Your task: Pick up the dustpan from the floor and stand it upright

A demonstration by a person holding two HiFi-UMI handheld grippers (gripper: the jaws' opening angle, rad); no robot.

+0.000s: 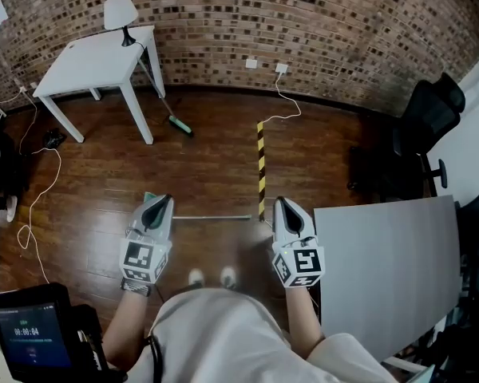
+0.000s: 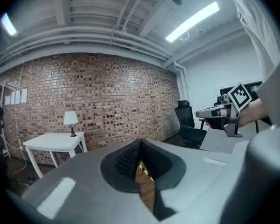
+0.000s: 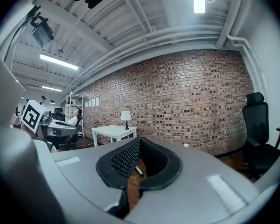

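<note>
The dustpan [image 1: 215,217] lies flat on the wooden floor in the head view. Its long grey handle runs from left to right between my two grippers, and its teal pan end is mostly hidden behind my left gripper [image 1: 161,201]. That gripper hangs above the pan end, shut and holding nothing. Above the handle's right tip is my right gripper [image 1: 281,203], also shut and empty. In each gripper view the dark pads [image 2: 126,160] [image 3: 123,160] meet, and neither view shows the dustpan. Both grippers point roughly level at the brick wall.
A white table [image 1: 96,58] with a lamp [image 1: 120,10] stands at the far left, and a broom [image 1: 178,124] leans on it. A yellow-black tape strip [image 1: 261,166] crosses the floor. A grey tabletop [image 1: 383,262] and a black chair [image 1: 427,114] are to the right.
</note>
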